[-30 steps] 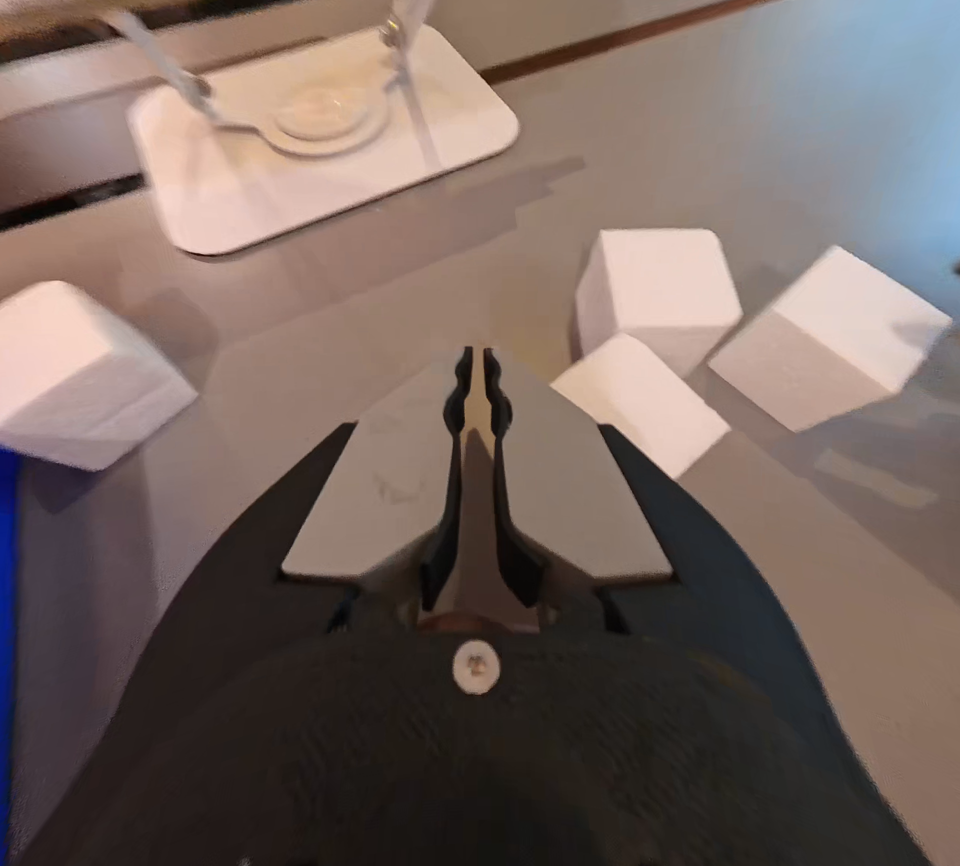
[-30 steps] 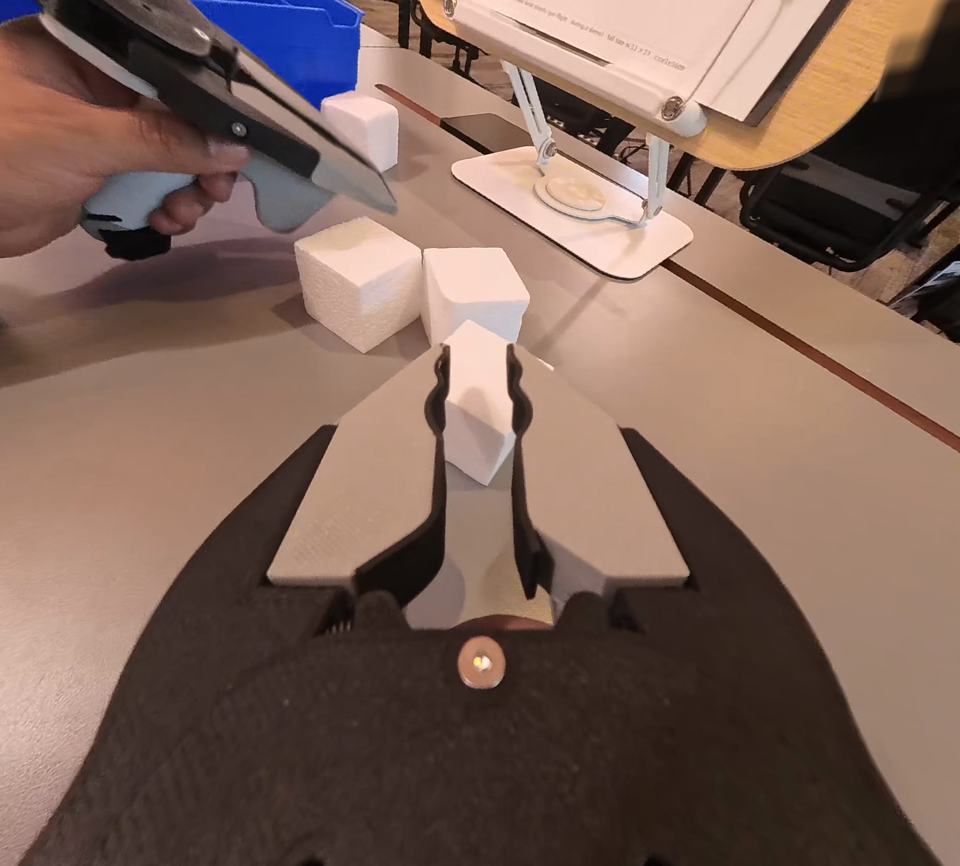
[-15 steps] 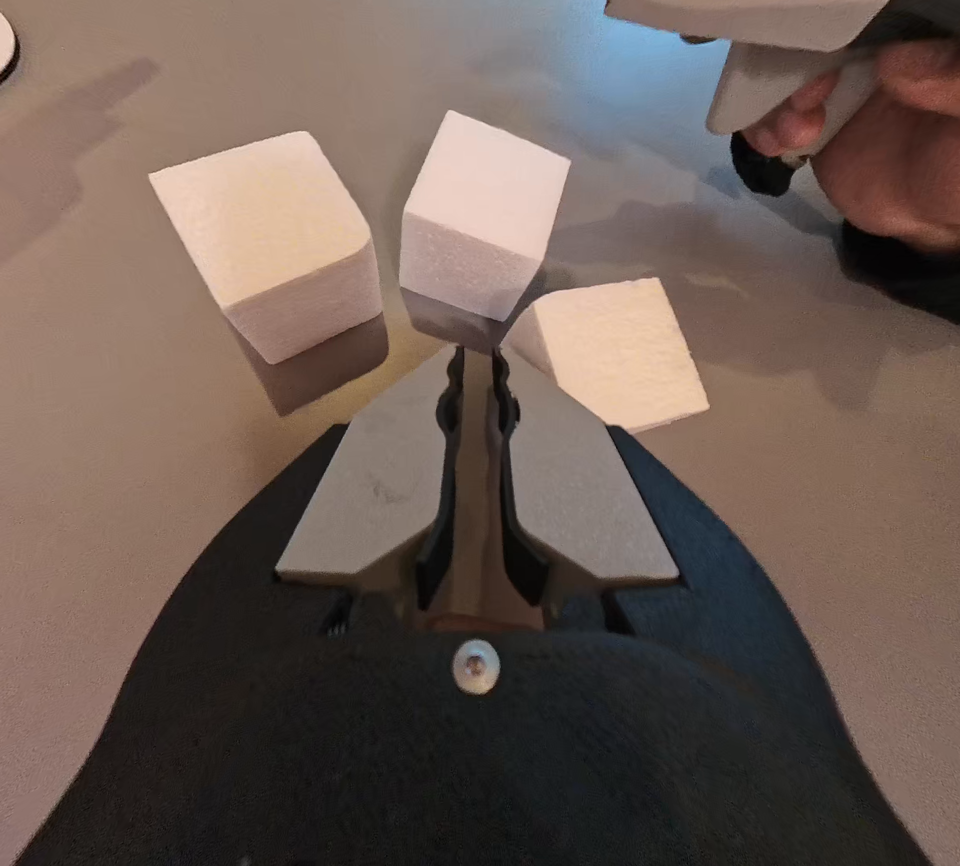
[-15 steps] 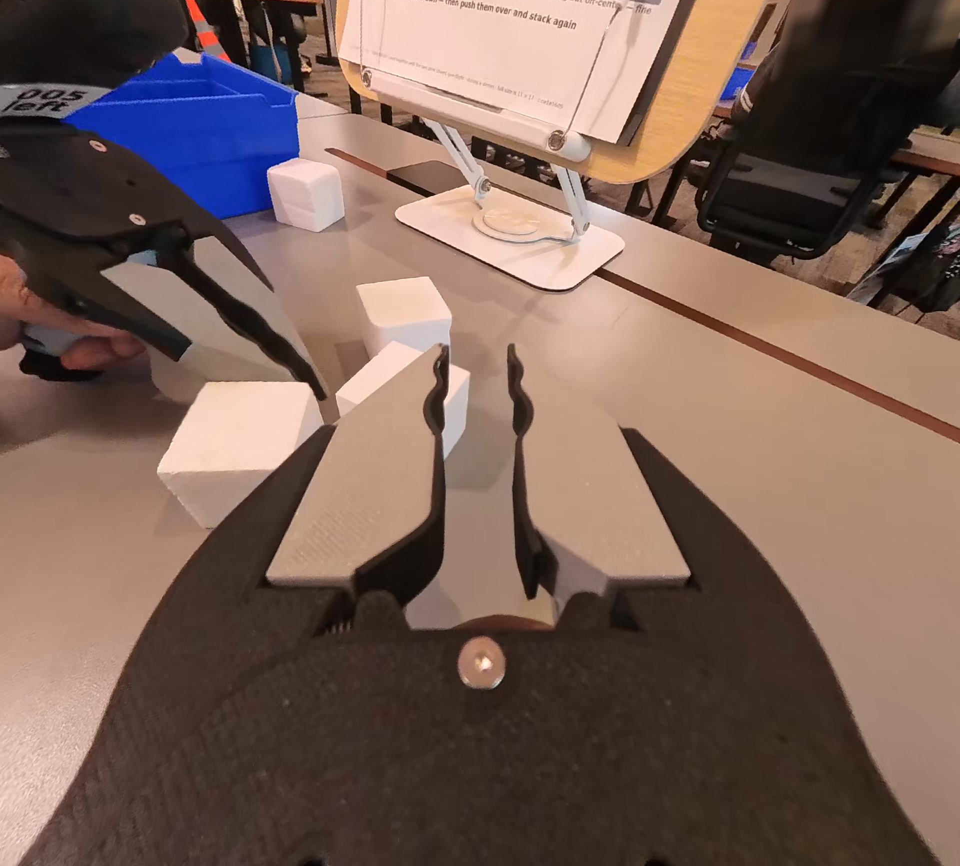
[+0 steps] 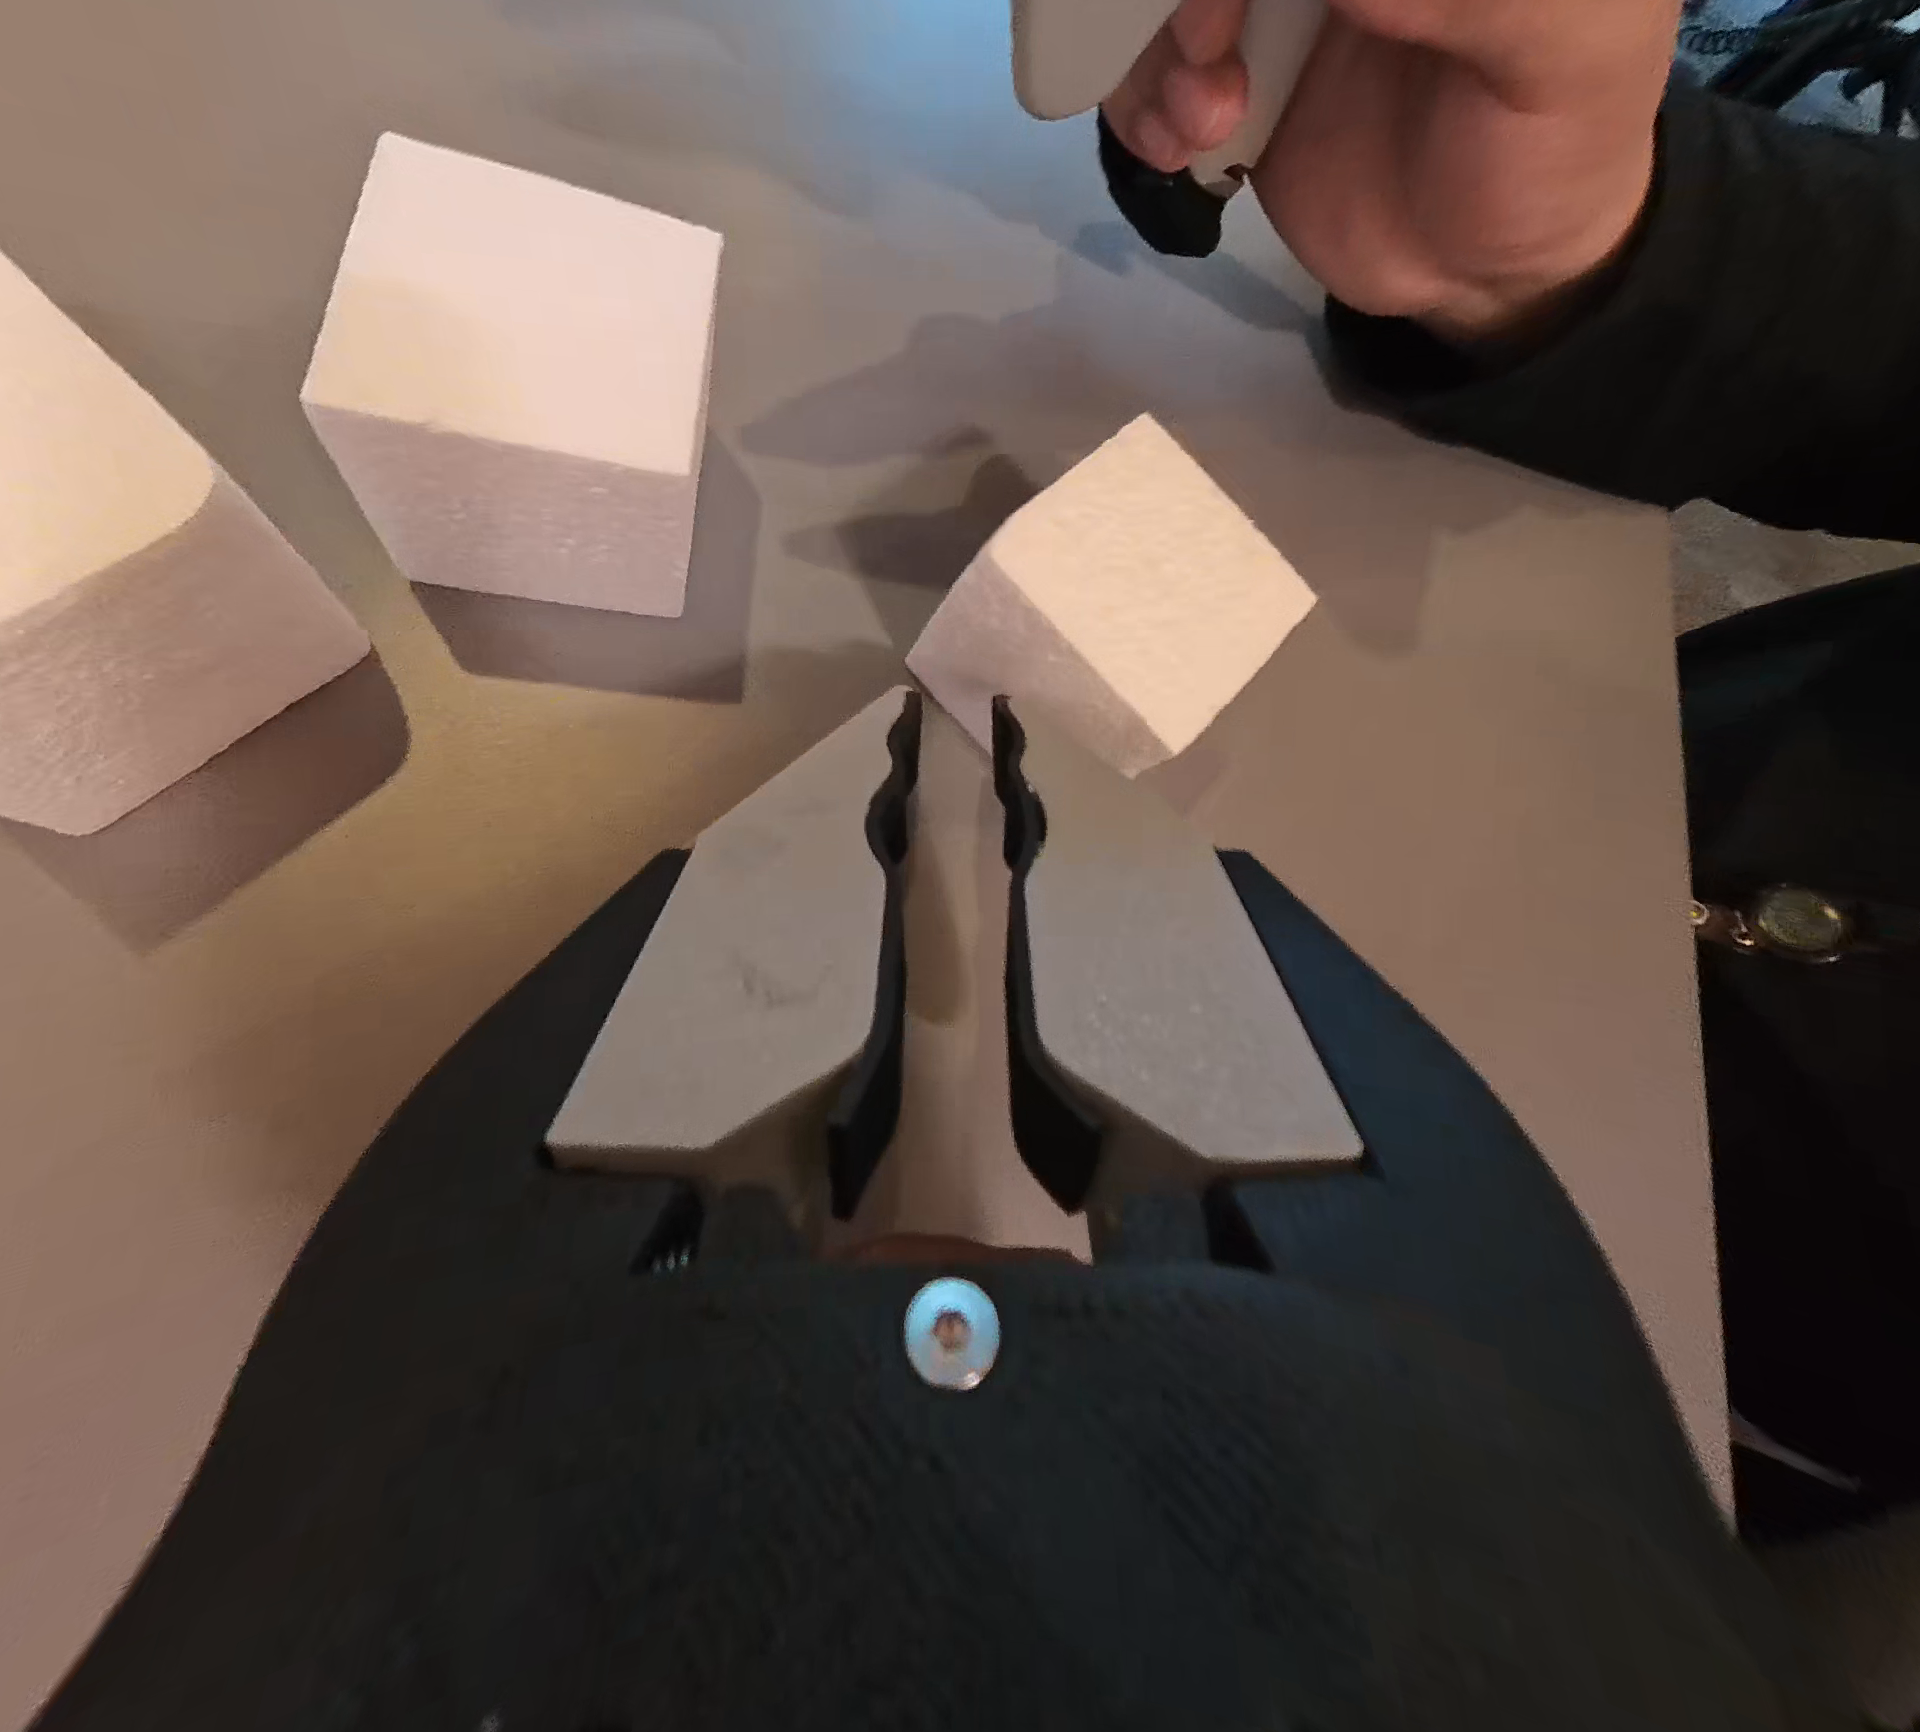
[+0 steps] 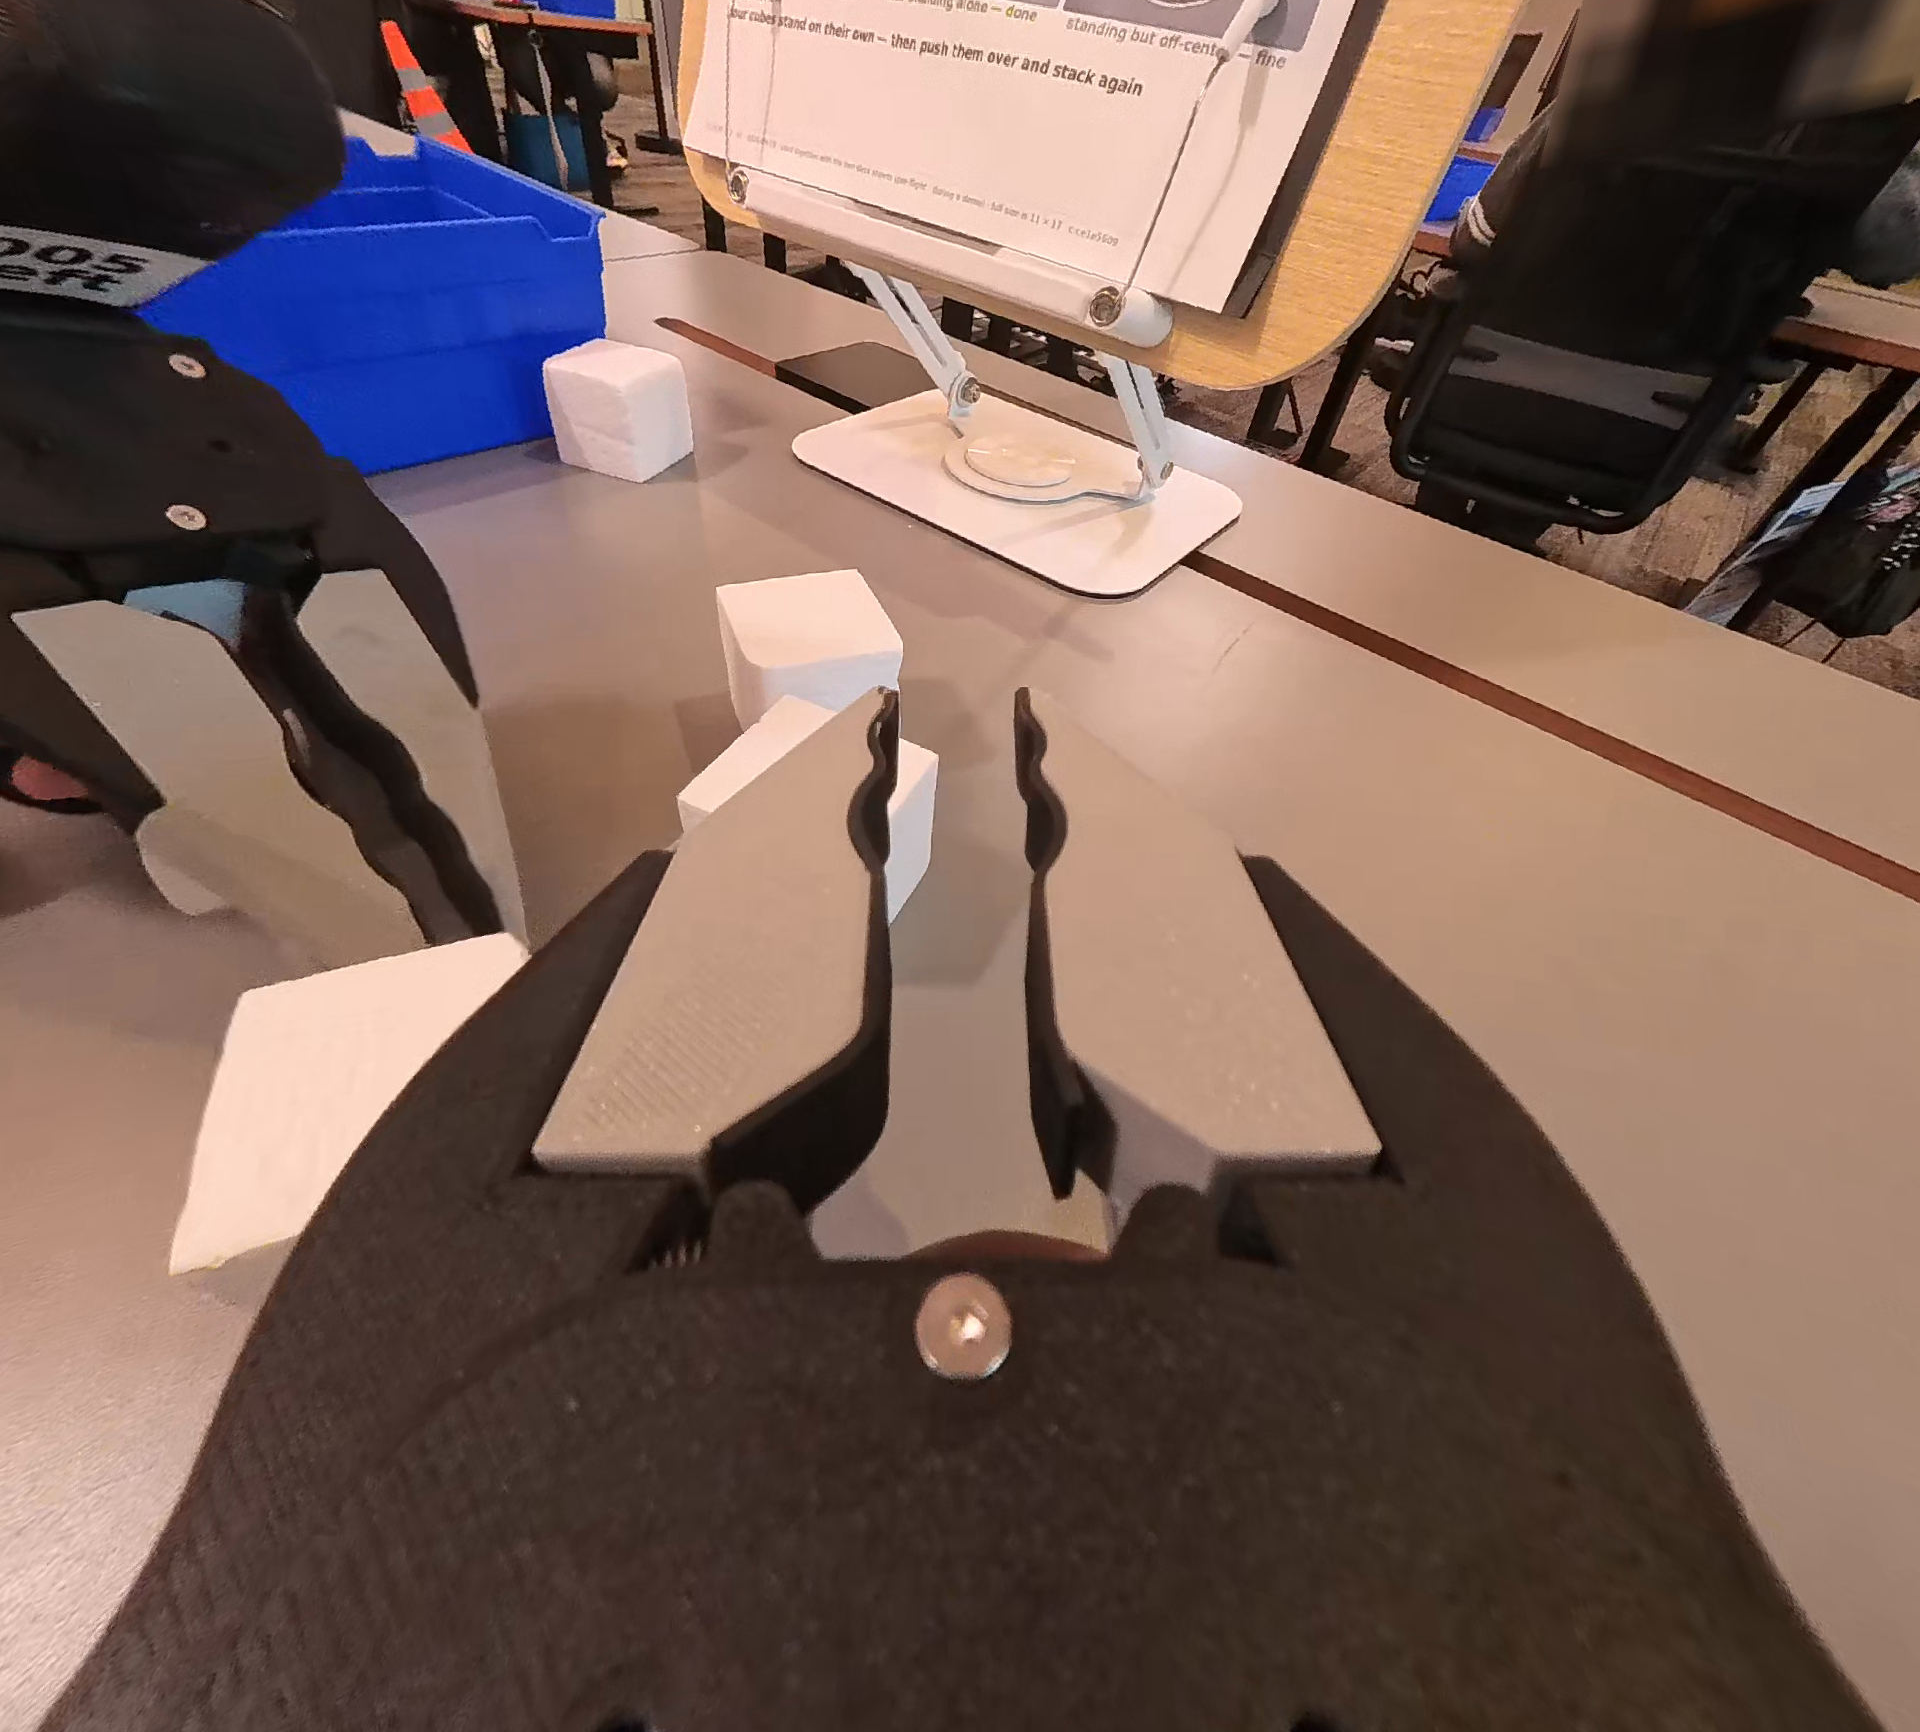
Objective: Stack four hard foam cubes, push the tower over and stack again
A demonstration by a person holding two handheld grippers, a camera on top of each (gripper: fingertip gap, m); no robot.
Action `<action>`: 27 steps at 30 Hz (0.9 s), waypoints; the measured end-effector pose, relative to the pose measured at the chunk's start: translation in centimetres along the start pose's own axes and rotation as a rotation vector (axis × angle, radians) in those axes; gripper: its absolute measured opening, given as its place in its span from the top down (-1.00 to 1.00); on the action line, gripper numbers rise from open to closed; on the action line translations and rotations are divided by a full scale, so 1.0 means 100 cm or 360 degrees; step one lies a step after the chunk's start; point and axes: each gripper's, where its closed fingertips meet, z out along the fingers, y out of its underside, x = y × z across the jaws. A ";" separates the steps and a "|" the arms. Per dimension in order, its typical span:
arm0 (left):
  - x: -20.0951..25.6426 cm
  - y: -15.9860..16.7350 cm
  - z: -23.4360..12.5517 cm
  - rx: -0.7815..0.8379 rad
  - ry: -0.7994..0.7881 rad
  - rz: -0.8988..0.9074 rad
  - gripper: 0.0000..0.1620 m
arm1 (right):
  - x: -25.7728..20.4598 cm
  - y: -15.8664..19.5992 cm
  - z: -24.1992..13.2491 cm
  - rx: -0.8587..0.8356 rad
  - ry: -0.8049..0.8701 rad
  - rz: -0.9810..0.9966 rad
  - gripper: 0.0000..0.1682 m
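left gripper [image 5: 951, 706] narrow gap, empty | right gripper [image 6: 951, 706] wider, empty | left's label [image 6: 62, 274] and stand sheet [image 6: 997, 51] printed

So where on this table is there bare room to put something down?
Bare table lies right of the right gripper, up to the stand. Left is crowded: three cubes close together, the left gripper over them.

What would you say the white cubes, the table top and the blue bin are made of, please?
Cubes: rigid white foam, probably expanded polystyrene; matt, with a fine beaded grain on the faces. Table: smooth grey laminate, it seems; satin, with soft reflections and a dark seam strip. Bin: most likely moulded plastic; uniform glossy blue, with thin walls and a rolled rim.
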 end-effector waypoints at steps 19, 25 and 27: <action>0.029 -0.014 -0.004 0.0082 0.0119 0.0185 0.86 | -0.004 0.004 0.002 -0.0030 -0.0035 0.0011 0.74; 0.004 -0.021 -0.019 0.0171 -0.0071 0.0122 0.70 | -0.012 0.018 0.011 -0.0135 -0.0106 0.0060 0.45; -0.013 -0.027 -0.032 0.0259 -0.0193 0.0061 0.69 | -0.017 0.025 0.014 -0.0200 -0.0141 0.0085 0.35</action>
